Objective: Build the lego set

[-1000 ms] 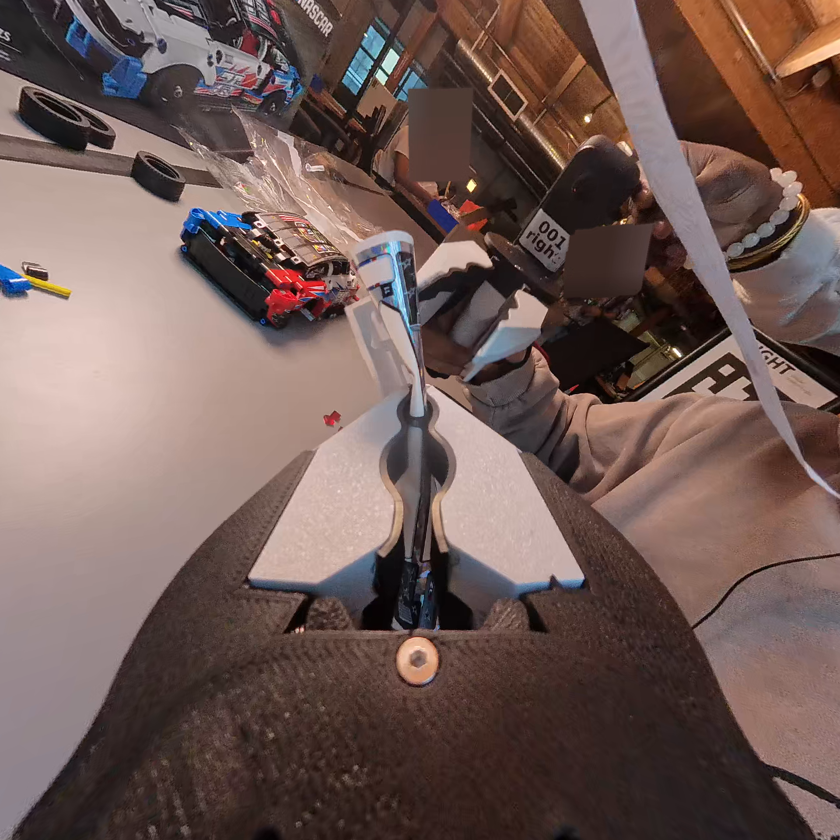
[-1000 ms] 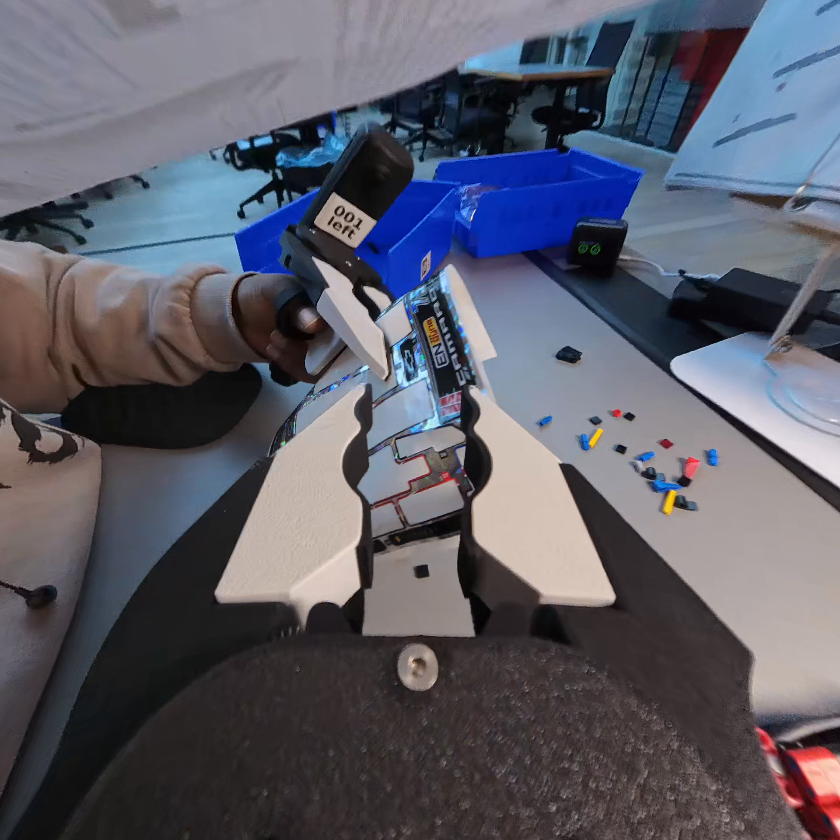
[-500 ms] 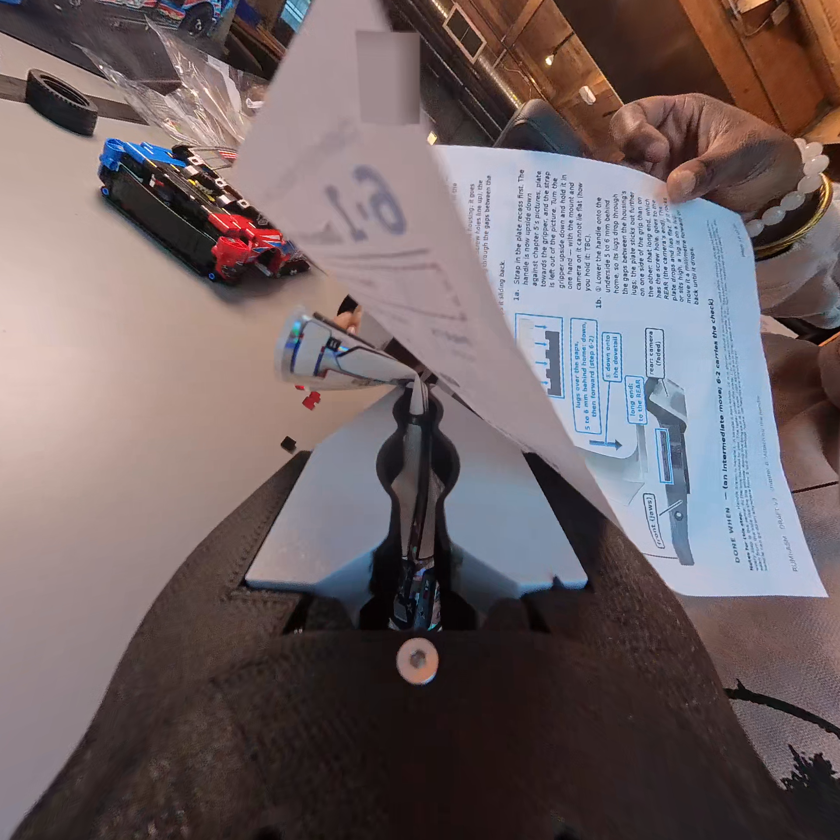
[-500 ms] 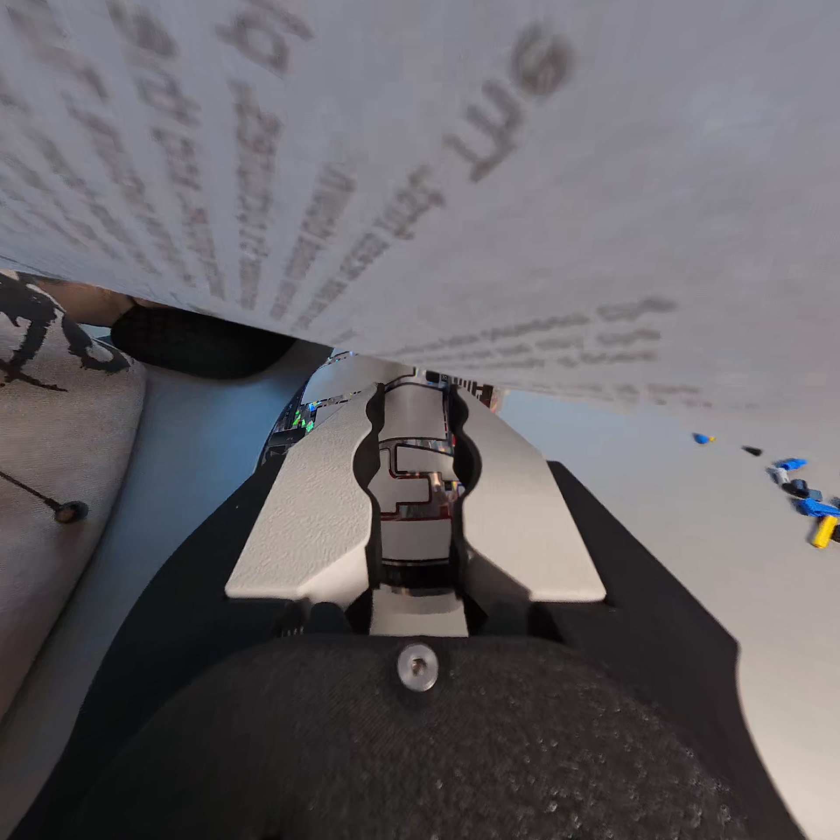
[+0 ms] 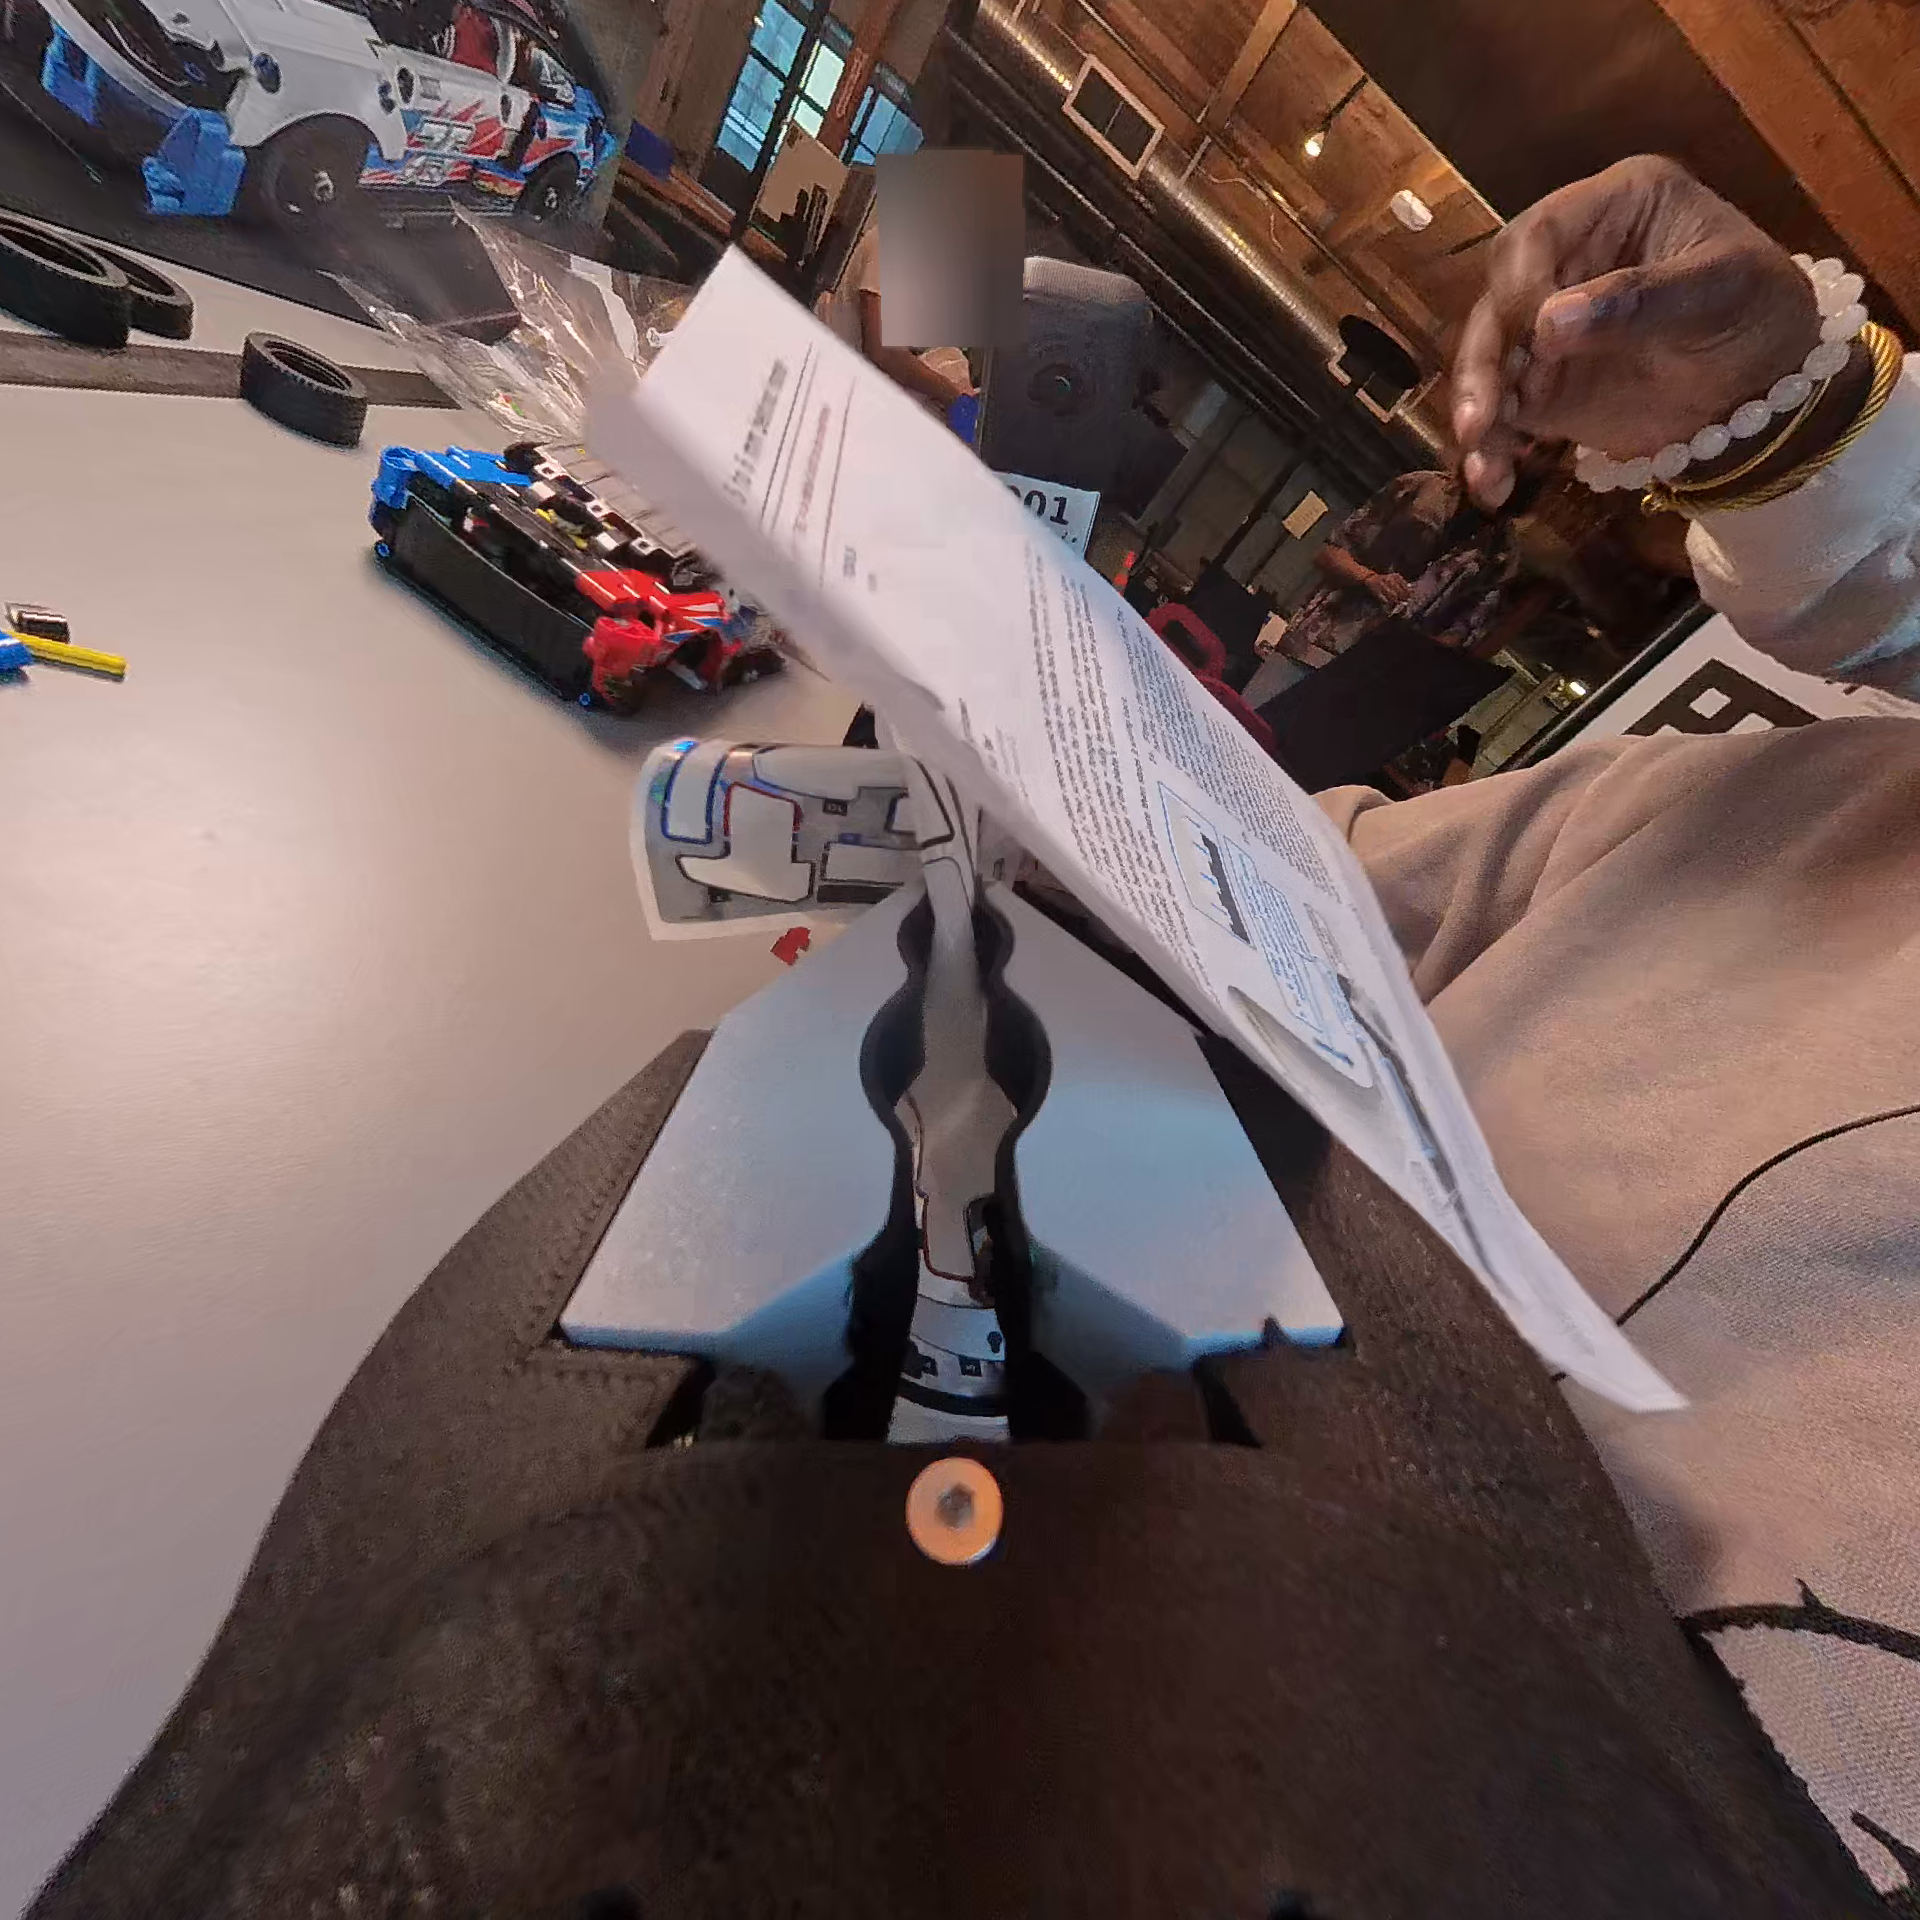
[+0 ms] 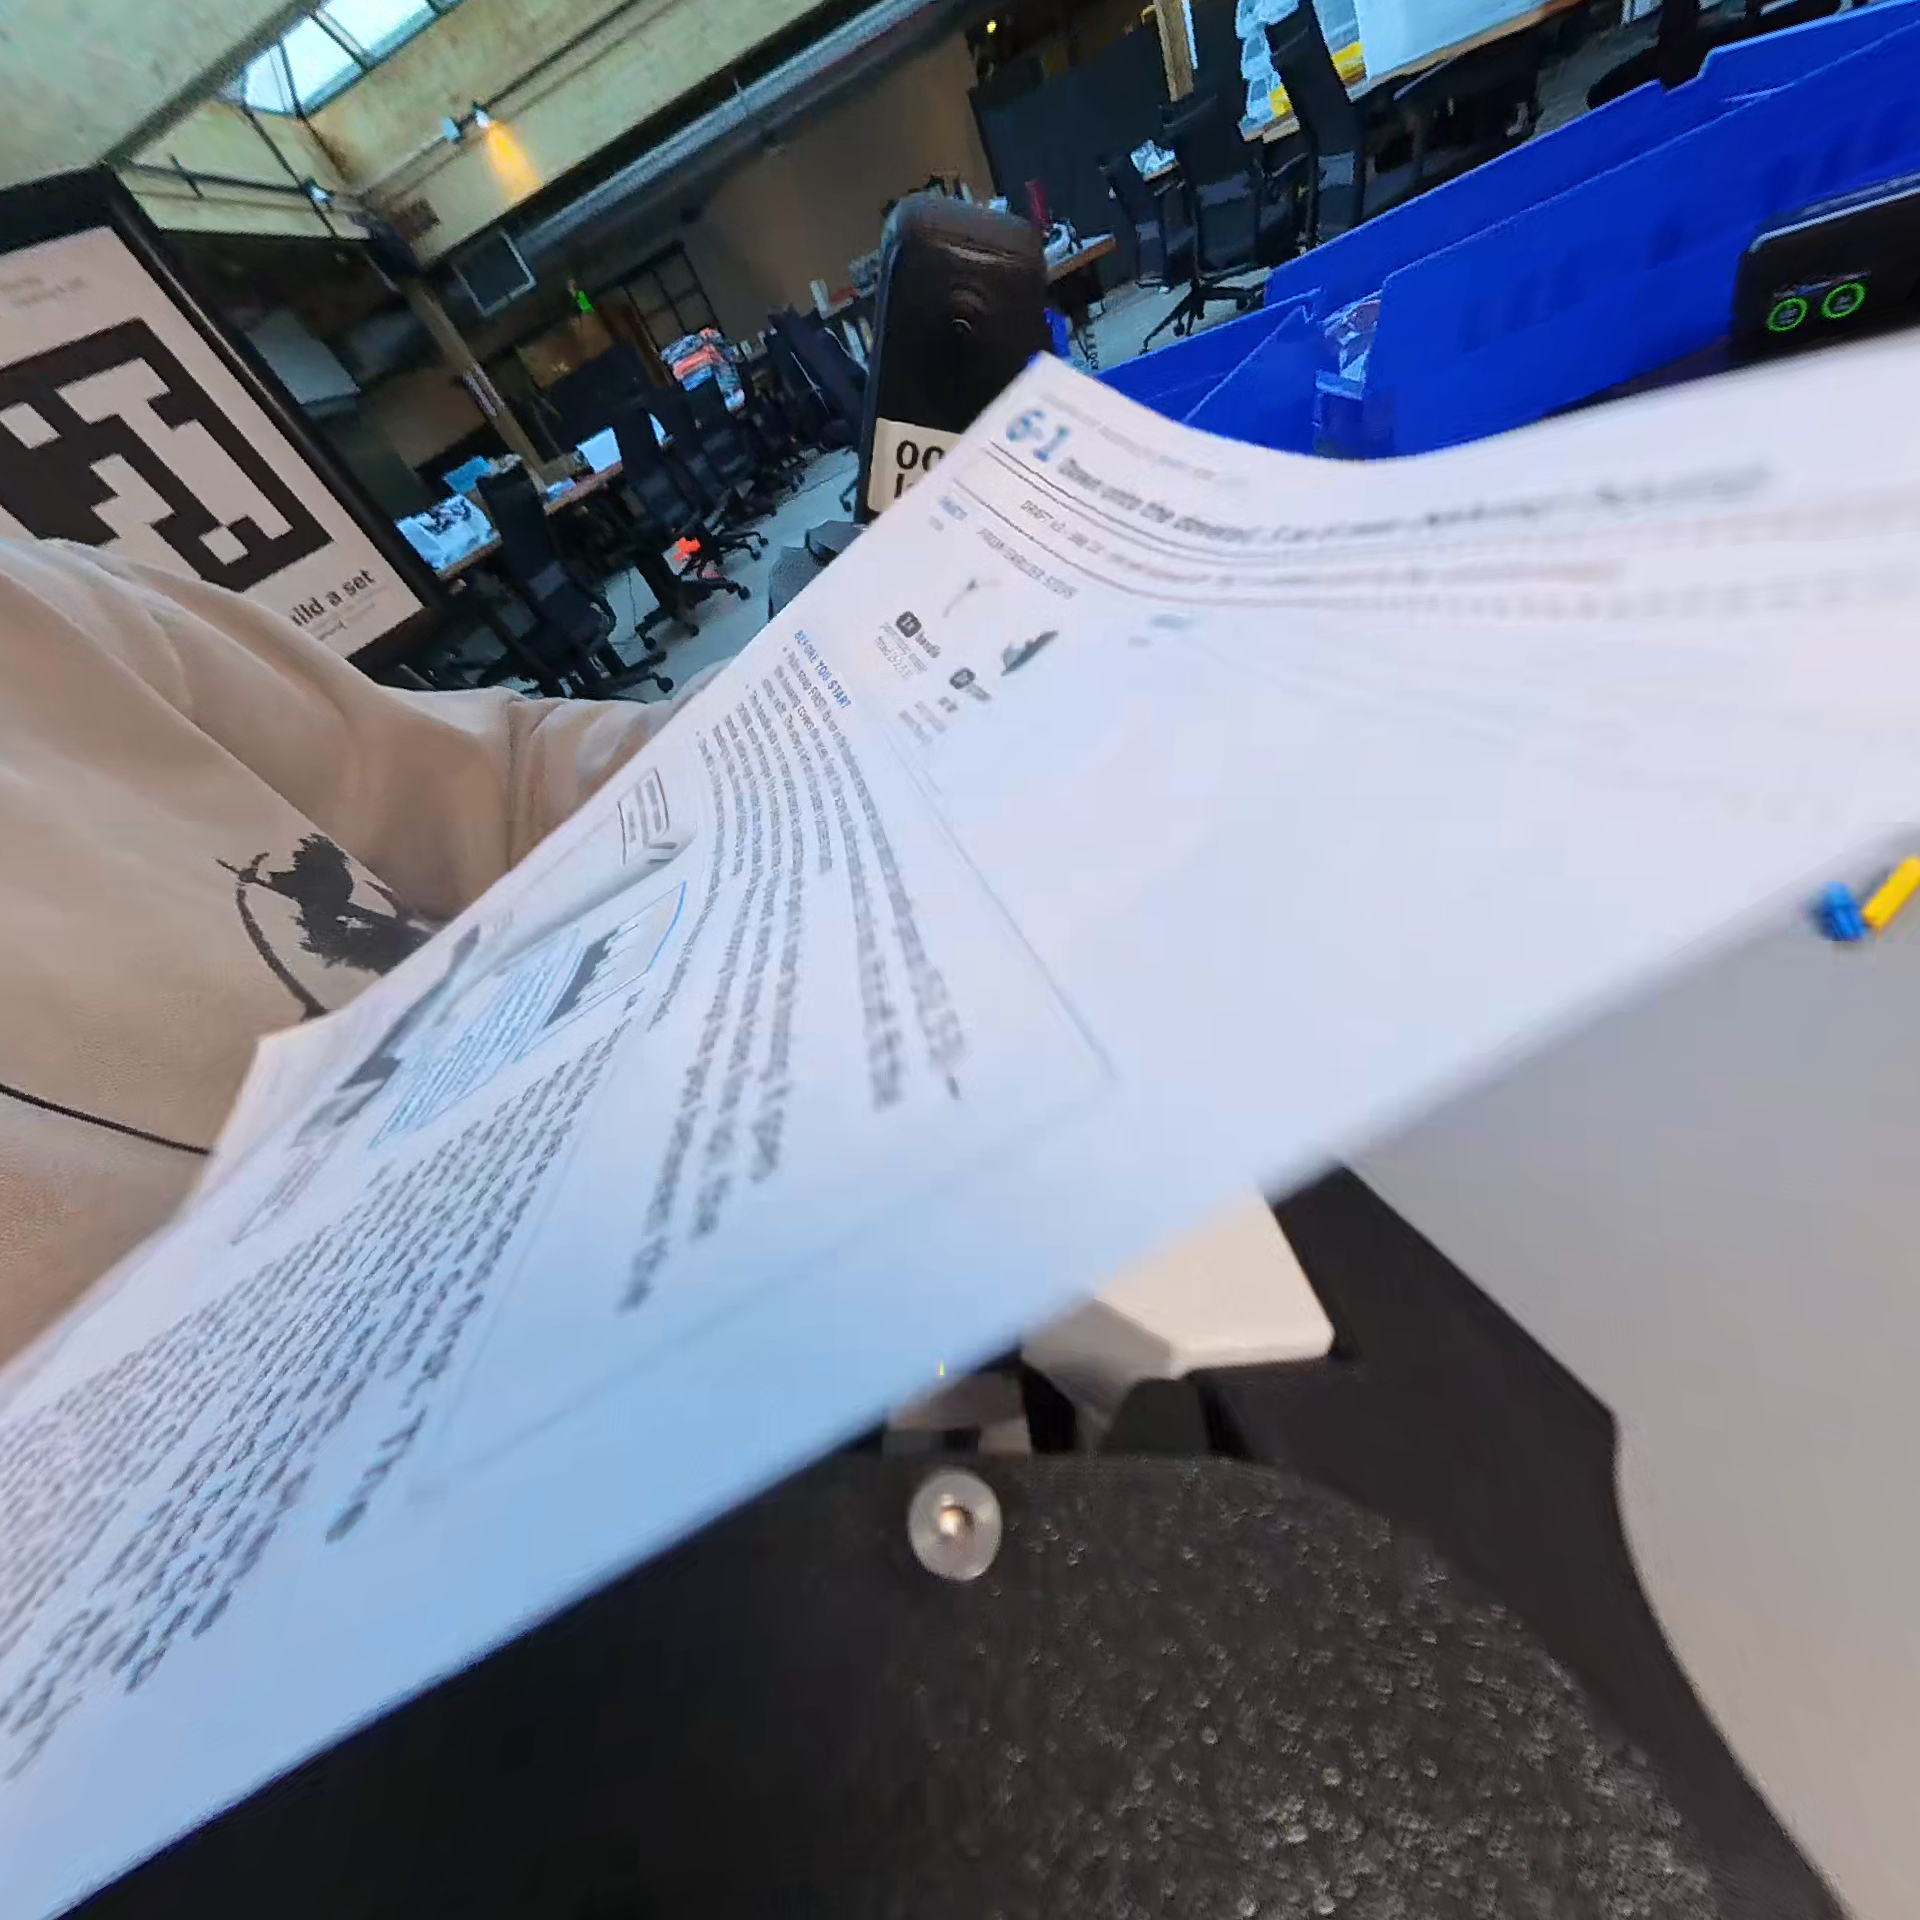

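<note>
Through my left tongs' camera, my left tongs point(image 5: 951, 914) are pressed together on the sticker sheet point(image 5: 774, 836), pinching it edge-on so its free end curls over to the left just past the tips. Beyond it on the grey table point(image 5: 260, 935) lies the half-built car point(image 5: 561, 582), red at the nose and blue at the tail, standing on its own well apart from my tongs. It has no wheels on the side I can see, and loose tyres point(image 5: 301, 384) lie farther back near a clear plastic bag point(image 5: 499, 322). So I judge the body largely done, with stickers and wheels left to go. A printed sheet of paper point(image 5: 1091, 748) slants across the right of the view, just above the tongs, and a bare hand point(image 5: 1631, 322) with a bead bracelet hangs above it.

Through my right tongs' camera, the same paper point(image 6: 935, 987) covers nearly everything. It hides the fingers of my right tongs, so I cannot tell whether they are spread or closed, or whether they reach the sticker sheet. A few small loose bricks point(image 6: 1860, 904) peek out at the right edge, and blue bins point(image 6: 1558, 312) stand behind.
</note>
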Tool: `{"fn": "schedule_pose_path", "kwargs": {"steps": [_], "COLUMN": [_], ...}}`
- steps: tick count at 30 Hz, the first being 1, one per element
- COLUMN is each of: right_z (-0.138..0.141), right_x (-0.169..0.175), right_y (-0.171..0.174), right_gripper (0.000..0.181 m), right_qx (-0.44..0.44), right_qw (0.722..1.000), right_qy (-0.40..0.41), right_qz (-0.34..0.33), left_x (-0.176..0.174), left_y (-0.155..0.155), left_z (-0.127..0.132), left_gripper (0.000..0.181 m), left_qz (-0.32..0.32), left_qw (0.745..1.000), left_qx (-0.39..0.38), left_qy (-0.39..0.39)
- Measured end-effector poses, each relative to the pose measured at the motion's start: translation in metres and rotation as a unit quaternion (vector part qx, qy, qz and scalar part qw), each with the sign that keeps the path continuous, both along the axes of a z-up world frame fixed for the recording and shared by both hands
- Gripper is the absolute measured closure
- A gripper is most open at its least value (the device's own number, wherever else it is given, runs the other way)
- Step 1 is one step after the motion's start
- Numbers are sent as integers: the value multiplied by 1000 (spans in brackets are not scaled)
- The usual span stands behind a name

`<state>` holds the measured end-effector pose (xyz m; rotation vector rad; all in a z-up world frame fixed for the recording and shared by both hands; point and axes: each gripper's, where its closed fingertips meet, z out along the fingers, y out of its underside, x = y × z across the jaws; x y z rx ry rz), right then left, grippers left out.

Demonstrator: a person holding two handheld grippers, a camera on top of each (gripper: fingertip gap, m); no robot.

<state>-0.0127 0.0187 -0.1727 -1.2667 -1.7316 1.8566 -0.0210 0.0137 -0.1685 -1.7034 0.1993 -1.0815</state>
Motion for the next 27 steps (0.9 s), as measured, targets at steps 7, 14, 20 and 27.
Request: {"fn": "schedule_pose_path", "kwargs": {"steps": [7,14,20,27], "right_z": [-2,16,24,-61], "right_x": [-6,-1,25,56], "right_y": [18,89,125,133], "right_gripper": [175,159,155,129], "right_qx": [-13,-65,15,206], "right_qw": [999,987,986,963], "right_qy": [-6,17,28,-151], "right_qz": [-38,-147,-163,-91], "left_x": [-11,-46,-81,-105], "left_y": [2,5,5,0], "left_z": [-4,7,19,33], "left_gripper": [181,181,181,181], "left_qz": [15,78,158,210], "left_qw": [999,996,985,973], "left_qx": [-16,13,53,92], "left_qy": [-24,-38,-38,-28]}}
